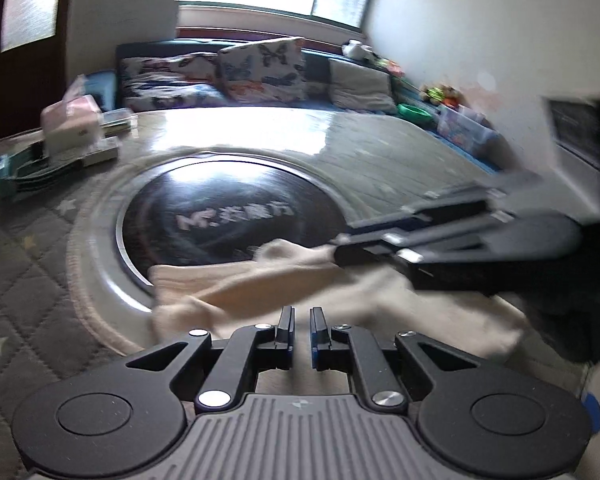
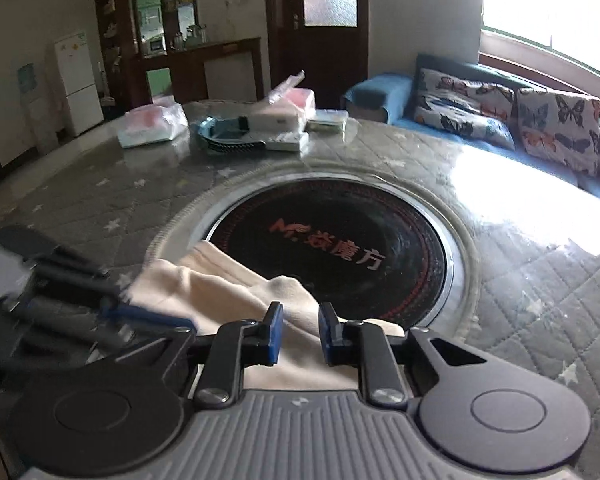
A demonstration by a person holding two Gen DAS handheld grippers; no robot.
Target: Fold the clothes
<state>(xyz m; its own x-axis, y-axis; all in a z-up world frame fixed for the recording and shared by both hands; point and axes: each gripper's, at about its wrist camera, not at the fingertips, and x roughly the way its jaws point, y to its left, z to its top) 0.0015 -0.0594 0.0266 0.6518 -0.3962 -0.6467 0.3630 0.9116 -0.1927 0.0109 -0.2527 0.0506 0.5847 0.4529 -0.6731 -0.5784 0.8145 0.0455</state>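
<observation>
A cream garment (image 1: 284, 280) lies bunched on the near edge of a round table, partly over its black glass centre disc (image 1: 220, 216). My left gripper (image 1: 301, 322) hovers just above the cloth with a narrow gap between its jaws and nothing held. In the left wrist view my right gripper (image 1: 342, 246) comes in from the right, its tips at the cloth's raised fold. In the right wrist view the garment (image 2: 228, 296) lies under my right gripper (image 2: 299, 322), whose jaws stand apart over it. The left gripper (image 2: 156, 318) appears blurred at the left there.
The table has a grey quilted star-pattern cover (image 2: 540, 280). Tissue packs, boxes and a dark tray (image 2: 228, 130) sit at its far side. A sofa with butterfly cushions (image 2: 500, 116) stands beyond the table under a window. A dark door (image 2: 320, 20) is behind.
</observation>
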